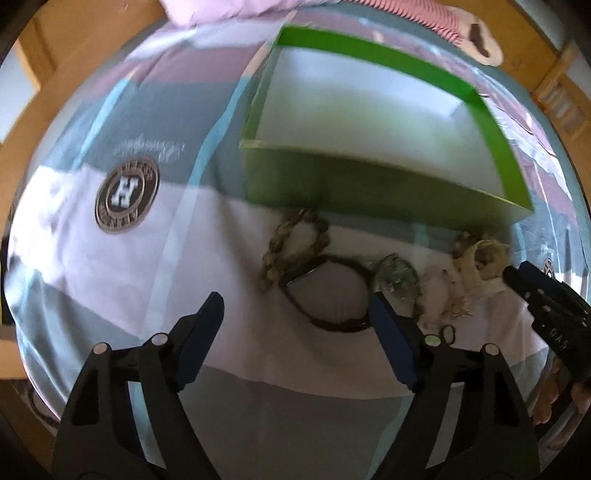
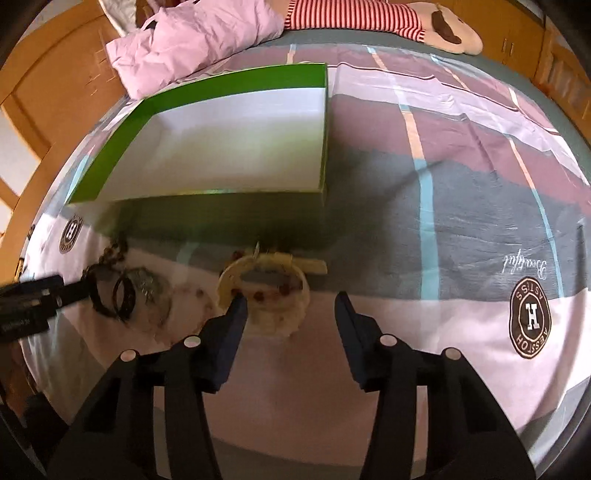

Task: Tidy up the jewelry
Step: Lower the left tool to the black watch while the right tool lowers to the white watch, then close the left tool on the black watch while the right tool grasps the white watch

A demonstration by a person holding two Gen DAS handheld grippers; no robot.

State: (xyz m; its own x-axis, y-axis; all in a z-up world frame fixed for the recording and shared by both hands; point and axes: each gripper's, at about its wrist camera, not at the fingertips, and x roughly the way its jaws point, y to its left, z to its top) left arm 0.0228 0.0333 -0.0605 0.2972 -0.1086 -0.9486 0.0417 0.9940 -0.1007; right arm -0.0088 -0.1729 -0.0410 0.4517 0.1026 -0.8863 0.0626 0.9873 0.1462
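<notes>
Since both tools hang spread over jewelry lying on the bed just near the green box (image 2: 207,218), the stiff, light cream bangle (image 2: 264,291) under the right tool (image 2: 291,306) should be pinched across its rim, the floppy black-strapped watch (image 1: 332,295) under the left tool (image 1: 295,314) by its band

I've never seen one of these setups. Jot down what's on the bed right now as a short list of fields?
surface: bed with a patchwork sheet
container: green box, open top, white inside, nothing seen in it
jewelry: lying on the sheet in front of the box
near left tool: dark watch and beaded bracelet
near right tool: cream bangle
tools: both open, nothing gripped
background: pink cloth, striped plush toy
</notes>
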